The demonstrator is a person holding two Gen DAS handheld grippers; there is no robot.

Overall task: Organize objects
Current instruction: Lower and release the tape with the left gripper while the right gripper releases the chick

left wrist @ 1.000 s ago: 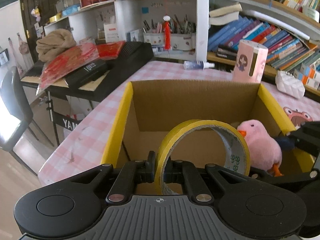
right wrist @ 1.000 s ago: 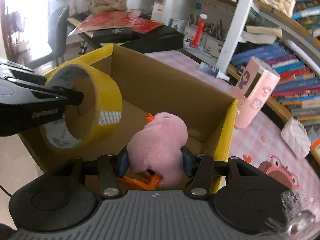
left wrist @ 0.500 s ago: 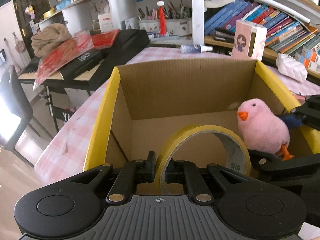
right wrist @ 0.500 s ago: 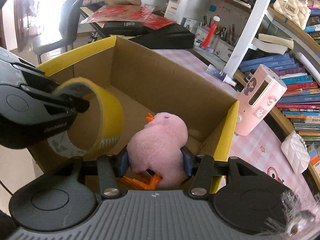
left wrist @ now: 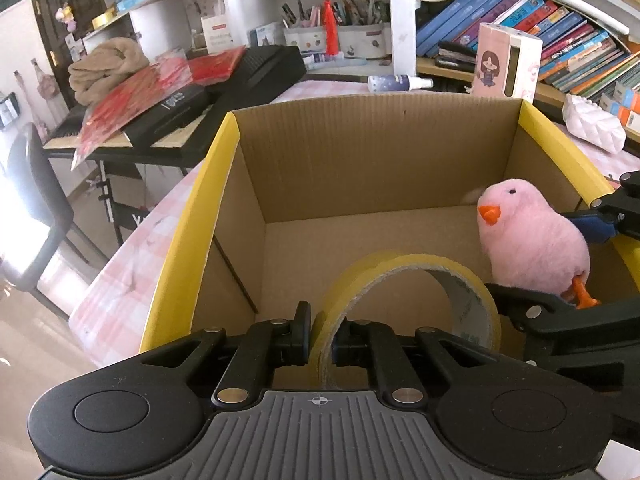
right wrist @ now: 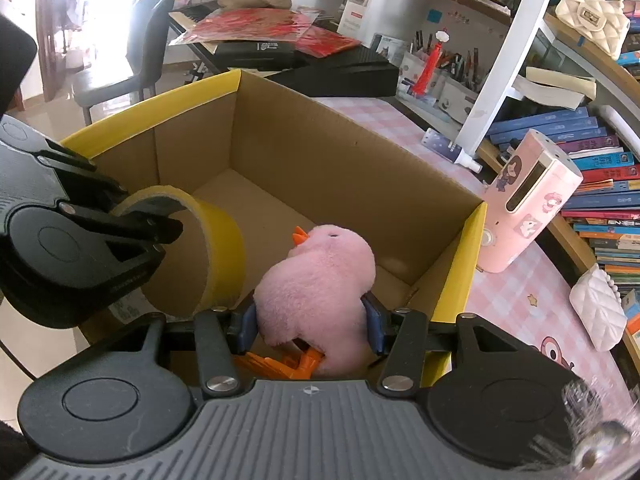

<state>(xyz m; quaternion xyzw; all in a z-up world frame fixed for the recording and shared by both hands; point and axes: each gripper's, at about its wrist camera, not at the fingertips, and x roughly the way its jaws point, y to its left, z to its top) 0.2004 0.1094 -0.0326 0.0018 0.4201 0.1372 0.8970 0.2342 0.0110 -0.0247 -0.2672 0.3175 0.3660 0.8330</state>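
An open cardboard box (left wrist: 360,148) with yellow-taped rims stands on the pink checked table. My left gripper (left wrist: 322,338) is shut on the wall of a yellow tape roll (left wrist: 400,268), which hangs upright inside the box at its near left. In the right wrist view the same tape roll (right wrist: 224,248) sits in the left gripper (right wrist: 160,228). My right gripper (right wrist: 310,320) is shut on a pink plush chick (right wrist: 320,272) with an orange beak, its blue pads pressing both flanks. The chick (left wrist: 528,240) hangs inside the box at its right side, right of the tape.
Behind the box lie a spray bottle (left wrist: 396,82), a pink cartoon case (left wrist: 506,62) and a white quilted purse (left wrist: 592,124). A black keyboard (left wrist: 240,80) with red papers stands to the left, a chair (right wrist: 132,52) beyond it. Bookshelves (right wrist: 592,152) line the back right.
The left gripper has tipped down, and the tape roll now sits lower inside the box. The right gripper still grips the chick in about the same place.
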